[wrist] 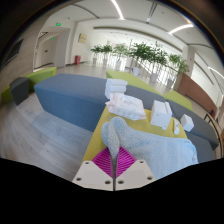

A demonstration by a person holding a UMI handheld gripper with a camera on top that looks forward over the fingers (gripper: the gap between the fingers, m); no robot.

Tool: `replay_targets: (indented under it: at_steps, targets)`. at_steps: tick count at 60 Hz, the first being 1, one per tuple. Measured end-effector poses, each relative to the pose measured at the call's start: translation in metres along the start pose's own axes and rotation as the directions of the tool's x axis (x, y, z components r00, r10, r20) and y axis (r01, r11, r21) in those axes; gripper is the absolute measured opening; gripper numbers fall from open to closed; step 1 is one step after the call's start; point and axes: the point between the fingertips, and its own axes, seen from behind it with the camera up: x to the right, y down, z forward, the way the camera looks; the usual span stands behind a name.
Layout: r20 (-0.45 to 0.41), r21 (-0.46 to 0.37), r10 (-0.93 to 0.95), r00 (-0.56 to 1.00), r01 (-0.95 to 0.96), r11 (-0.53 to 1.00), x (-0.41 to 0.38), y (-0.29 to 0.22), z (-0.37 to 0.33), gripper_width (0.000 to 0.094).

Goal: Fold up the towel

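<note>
A pale blue-white towel (150, 148) lies bunched on a yellow-topped table (100, 140), just ahead of my fingers. A strip of the towel (112, 135) runs down between the two magenta pads. My gripper (113, 165) is shut on that towel edge, with the pads meeting at their tips around the cloth. The white finger bodies sit below the pads.
Several folded white towels (125, 102) and small white stacks (160, 115) lie farther along the table. A large blue-grey sofa block (70, 98) stands to the left. Potted trees (150, 52) and a wooden bench (195, 90) stand beyond, in a wide hall.
</note>
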Motion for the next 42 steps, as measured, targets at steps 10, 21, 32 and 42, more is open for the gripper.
replay_targets:
  at_steps: [10,21,32,42]
  targets:
    - [-0.001,0.088,0.132,0.991,-0.132,0.987,0.065,-0.047,-0.042,0.0011]
    - [-0.116,0.099,0.247,0.962,-0.236,0.967,0.191,-0.036,-0.071,0.0029]
    - [-0.245,-0.043,0.331,0.911,-0.352,0.935,0.274,0.050,-0.052,0.0033]
    - [-0.221,-0.096,0.368,0.903,-0.396,0.913,0.283,0.076,-0.045,0.0066]
